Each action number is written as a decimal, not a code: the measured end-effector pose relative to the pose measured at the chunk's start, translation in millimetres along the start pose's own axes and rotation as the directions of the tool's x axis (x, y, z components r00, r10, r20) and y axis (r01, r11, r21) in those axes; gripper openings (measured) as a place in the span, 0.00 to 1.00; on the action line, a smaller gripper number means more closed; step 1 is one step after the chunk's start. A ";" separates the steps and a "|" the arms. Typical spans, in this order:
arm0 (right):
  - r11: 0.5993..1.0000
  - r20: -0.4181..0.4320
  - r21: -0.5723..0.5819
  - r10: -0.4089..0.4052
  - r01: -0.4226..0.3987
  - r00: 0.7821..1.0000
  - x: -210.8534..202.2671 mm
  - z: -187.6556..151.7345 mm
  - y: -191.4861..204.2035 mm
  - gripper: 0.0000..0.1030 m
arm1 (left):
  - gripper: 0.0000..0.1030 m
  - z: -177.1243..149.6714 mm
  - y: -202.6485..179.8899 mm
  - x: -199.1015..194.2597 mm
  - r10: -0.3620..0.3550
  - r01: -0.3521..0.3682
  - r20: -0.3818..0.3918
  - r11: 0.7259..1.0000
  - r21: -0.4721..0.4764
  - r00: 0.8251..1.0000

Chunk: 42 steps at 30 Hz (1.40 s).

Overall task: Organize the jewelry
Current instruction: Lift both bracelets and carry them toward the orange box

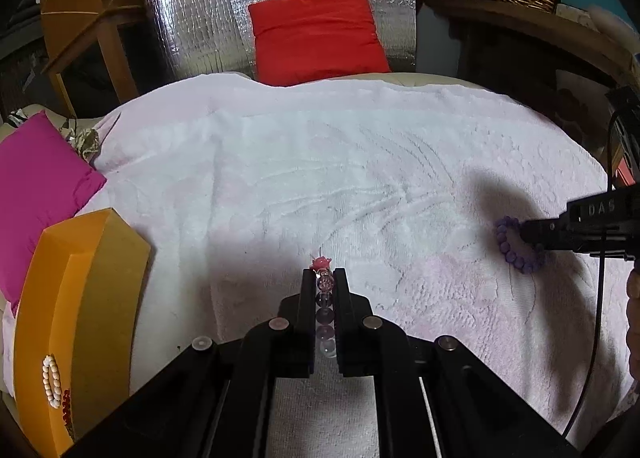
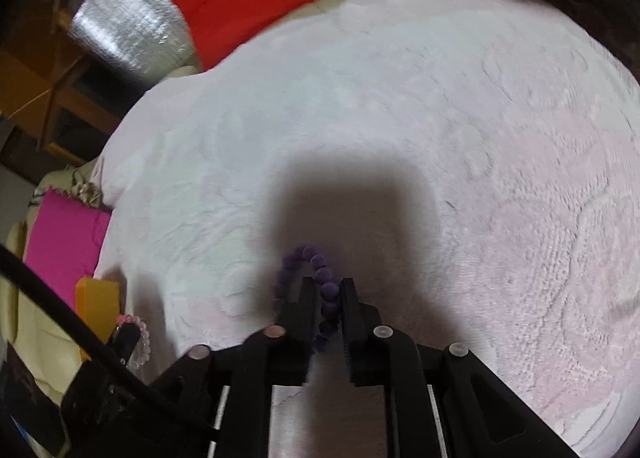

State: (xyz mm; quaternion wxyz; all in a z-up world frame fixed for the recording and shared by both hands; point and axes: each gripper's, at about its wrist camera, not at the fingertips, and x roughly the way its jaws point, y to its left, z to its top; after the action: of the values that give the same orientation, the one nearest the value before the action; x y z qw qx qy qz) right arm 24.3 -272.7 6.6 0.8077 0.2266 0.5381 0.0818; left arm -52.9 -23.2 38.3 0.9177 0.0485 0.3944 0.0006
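- Now, from your left wrist camera: your left gripper [image 1: 324, 276] is clenched on a clear and pink bead bracelet [image 1: 325, 298], the strand running between its fingers above the white towel [image 1: 320, 162]. To the left sits an orange box [image 1: 80, 298] with a white bead bracelet [image 1: 50, 380] inside. Far right, your right gripper [image 1: 524, 234] meets the purple bead bracelet [image 1: 516, 246].
- From your right wrist camera: your right gripper [image 2: 327, 286] is clamped on one side of the purple bead bracelet [image 2: 308, 258], whose loop lies on the towel [image 2: 440, 118] in shadow.
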 end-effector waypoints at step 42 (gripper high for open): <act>0.933 0.234 -0.341 0.202 -0.114 0.951 -33.0 -57.9 130.9 0.10 | 0.08 -9.4 70.8 -55.7 -0.017 0.034 0.136 0.992 -0.122 0.991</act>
State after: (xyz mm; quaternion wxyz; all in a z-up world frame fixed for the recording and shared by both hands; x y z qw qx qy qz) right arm -27.1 -153.3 75.1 0.8891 0.1429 0.3845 0.2032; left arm -95.4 45.9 78.5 0.9433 -0.0138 0.3315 0.0103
